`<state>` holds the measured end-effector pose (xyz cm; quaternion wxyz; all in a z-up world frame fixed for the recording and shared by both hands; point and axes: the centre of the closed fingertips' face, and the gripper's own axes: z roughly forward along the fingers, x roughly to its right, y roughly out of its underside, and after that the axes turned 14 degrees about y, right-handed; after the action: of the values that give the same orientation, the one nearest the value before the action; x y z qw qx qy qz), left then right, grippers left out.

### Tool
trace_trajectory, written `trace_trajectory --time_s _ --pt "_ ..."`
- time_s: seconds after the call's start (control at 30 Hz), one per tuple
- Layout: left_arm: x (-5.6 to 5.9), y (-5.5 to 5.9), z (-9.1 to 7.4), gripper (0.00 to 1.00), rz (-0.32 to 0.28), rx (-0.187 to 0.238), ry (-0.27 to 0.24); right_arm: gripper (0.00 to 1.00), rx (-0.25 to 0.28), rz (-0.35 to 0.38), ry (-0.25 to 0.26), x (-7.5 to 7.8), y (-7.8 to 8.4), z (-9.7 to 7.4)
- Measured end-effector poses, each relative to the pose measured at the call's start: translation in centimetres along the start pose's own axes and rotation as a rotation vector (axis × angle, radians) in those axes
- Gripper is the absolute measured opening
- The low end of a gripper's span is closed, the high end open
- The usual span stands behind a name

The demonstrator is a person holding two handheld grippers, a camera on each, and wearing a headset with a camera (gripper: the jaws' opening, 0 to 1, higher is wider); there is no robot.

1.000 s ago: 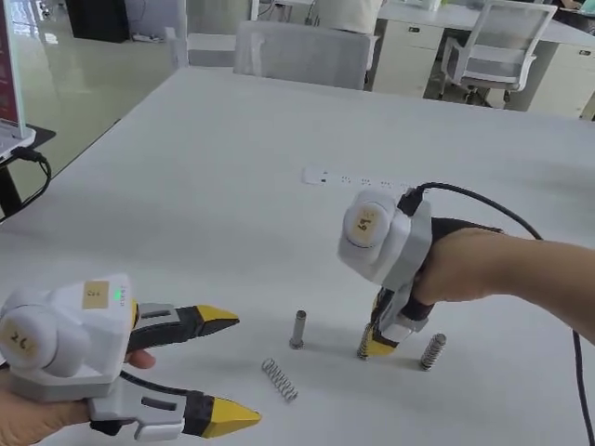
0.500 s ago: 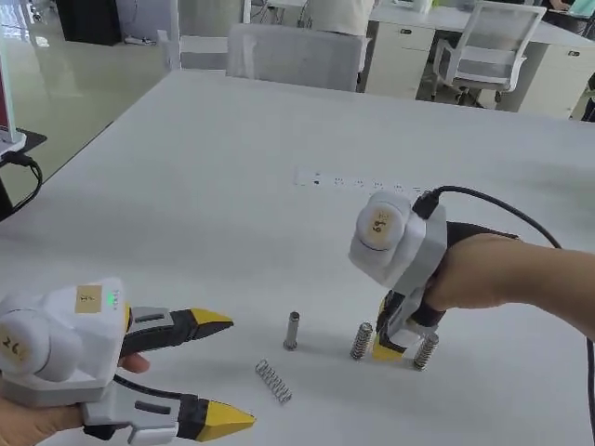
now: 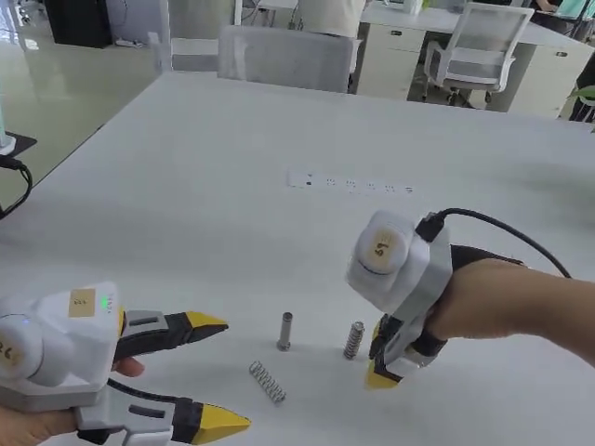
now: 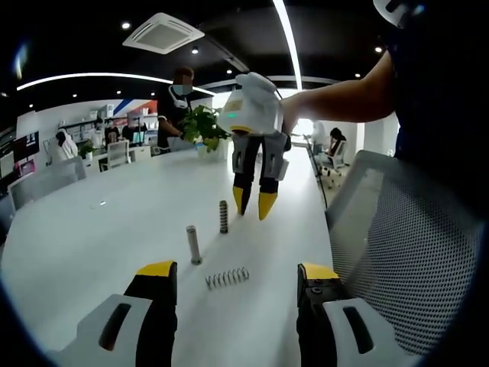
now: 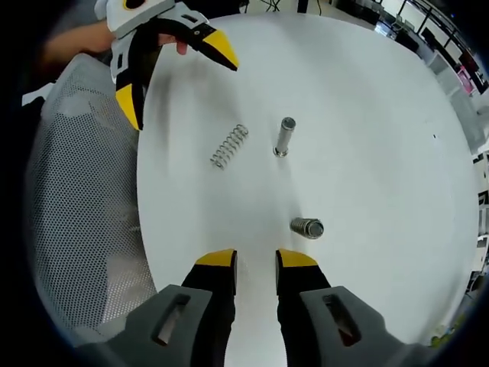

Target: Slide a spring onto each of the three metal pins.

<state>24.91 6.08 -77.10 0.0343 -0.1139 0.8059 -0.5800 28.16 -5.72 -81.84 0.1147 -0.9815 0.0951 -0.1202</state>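
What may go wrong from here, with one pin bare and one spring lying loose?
The loose spring lies flat and might roll or slip away when the open left gripper pinches it. The bare pin stands upright close by, so a careless approach might tip it. The right gripper hangs near the pin with a spring and might knock it.

The left gripper (image 3: 216,373) is held flat and low over the table (image 3: 186,186) by the left hand (image 3: 28,429), with its fingers (image 3: 206,323) spread wide. The right gripper (image 3: 379,372) is pointed down at the table by the right hand (image 3: 469,297), with its fingers a little apart.
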Motion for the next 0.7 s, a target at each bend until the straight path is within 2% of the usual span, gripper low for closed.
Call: trace_trajectory --time_s 0.33,0.7 --pt "-0.1 0.0 -0.1 0.59 0.004 0.0 0.0 0.17 0.04 -0.02 -0.025 -2.5 -2.3 -0.1" --pt "-0.1 0.2 -0.3 0.59 0.005 -0.001 -0.003 0.17 0.088 -0.013 -0.041 -3.9 -5.3 0.5"
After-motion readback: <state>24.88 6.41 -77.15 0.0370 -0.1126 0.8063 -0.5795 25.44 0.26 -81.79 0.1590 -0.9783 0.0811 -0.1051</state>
